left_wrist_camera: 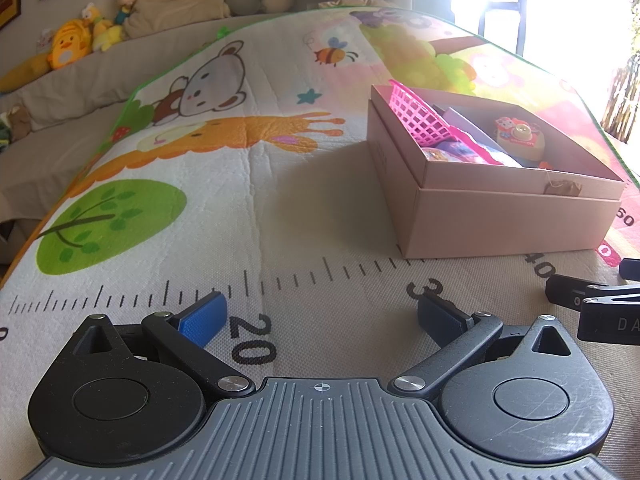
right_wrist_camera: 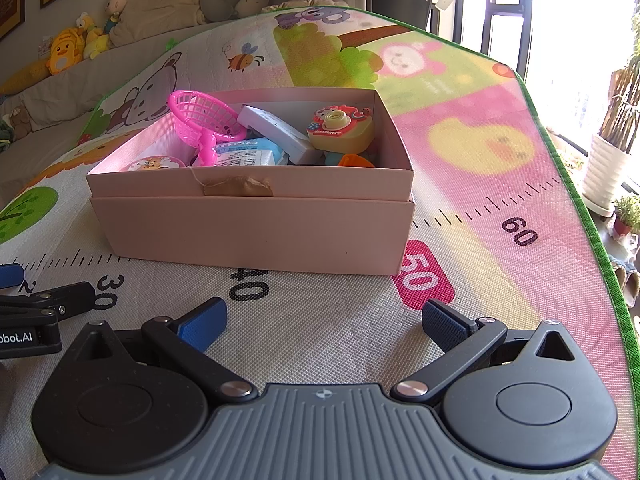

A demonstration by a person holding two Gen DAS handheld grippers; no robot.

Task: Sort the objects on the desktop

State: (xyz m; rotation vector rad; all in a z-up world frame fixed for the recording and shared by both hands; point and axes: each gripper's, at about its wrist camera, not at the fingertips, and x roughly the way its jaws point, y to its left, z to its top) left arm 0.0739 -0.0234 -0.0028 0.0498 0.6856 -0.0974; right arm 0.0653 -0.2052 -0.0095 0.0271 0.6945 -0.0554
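Note:
A pink cardboard box (right_wrist_camera: 256, 236) stands on the play mat, also in the left wrist view (left_wrist_camera: 512, 220) at the right. It holds a pink plastic basket (right_wrist_camera: 200, 120), a toy camera (right_wrist_camera: 340, 128), a white slab-shaped object (right_wrist_camera: 276, 128), a blue-white packet (right_wrist_camera: 244, 154) and a round tin (right_wrist_camera: 154, 164). My left gripper (left_wrist_camera: 322, 316) is open and empty, low over the mat left of the box. My right gripper (right_wrist_camera: 324, 320) is open and empty, in front of the box.
The cartoon play mat (left_wrist_camera: 240, 184) has a printed ruler along its near side. Stuffed toys (left_wrist_camera: 72, 42) and pillows (left_wrist_camera: 180, 4) line the back. Potted plants (right_wrist_camera: 608, 168) stand beyond the mat's right edge. The other gripper shows at each view's side (left_wrist_camera: 600, 304).

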